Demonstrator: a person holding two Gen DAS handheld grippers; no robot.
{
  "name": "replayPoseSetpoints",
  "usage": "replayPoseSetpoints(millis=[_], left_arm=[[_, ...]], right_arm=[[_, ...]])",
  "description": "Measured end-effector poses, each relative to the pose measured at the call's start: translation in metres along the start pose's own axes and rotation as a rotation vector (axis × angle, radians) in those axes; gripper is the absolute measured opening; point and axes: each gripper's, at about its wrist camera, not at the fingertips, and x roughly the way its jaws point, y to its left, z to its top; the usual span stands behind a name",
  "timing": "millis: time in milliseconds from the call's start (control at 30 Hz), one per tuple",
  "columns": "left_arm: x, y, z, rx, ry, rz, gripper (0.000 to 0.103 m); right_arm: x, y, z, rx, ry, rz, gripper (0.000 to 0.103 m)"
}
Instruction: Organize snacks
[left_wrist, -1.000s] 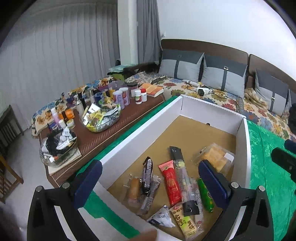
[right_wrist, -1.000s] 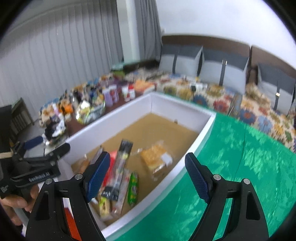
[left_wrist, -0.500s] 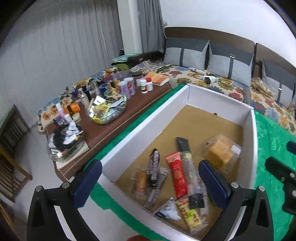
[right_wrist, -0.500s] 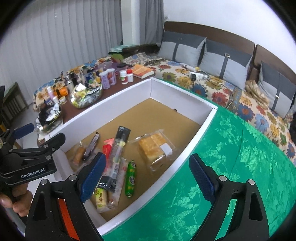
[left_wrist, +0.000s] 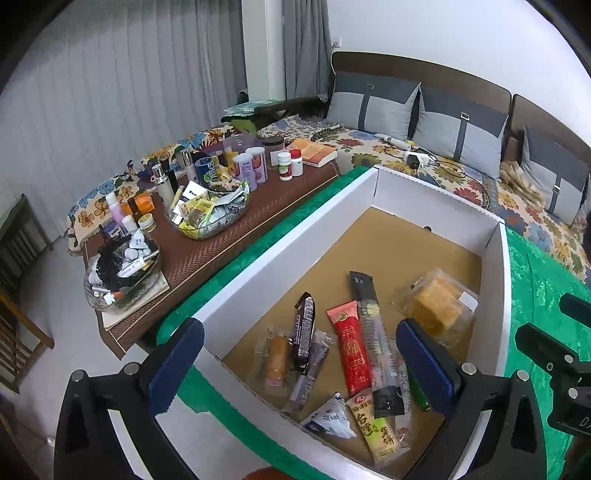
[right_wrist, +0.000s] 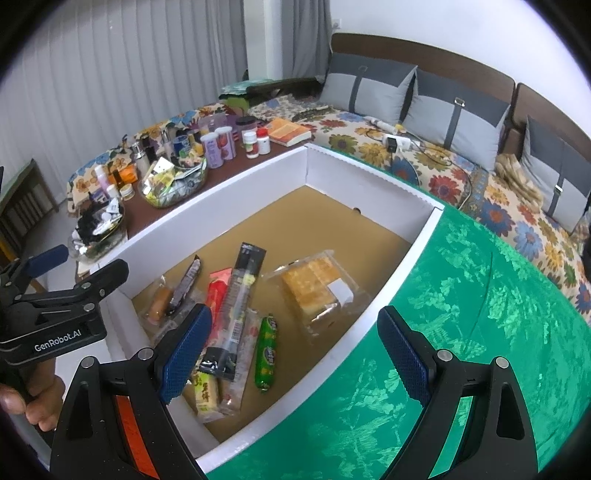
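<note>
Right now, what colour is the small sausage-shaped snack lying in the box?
Green, with some print on it: the sausage snack shows best in the right wrist view.

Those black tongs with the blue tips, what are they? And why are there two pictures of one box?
They are grabbing tools. A person holds one in each hand, and each carries a little camera looking forward along its two fingers. So one picture comes from the left tongs and the other from the right tongs. In the right picture you can see the left tool with the hand holding it. Both tongs are open and hold nothing. Below them sits a white box on a green cloth, with snacks inside: a red packet, a long black-ended packet, a small green packet and wrapped yellow cake.
</note>
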Motion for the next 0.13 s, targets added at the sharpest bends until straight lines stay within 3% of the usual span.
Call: replayPoseSetpoints(millis=[133], left_arm=[[-0.0015,0.002,-0.0013,-0.016,-0.003,-0.016,0.103]], right_arm=[[0.0015,0.0015,0.0008,0.003,0.002,0.006,0.093]])
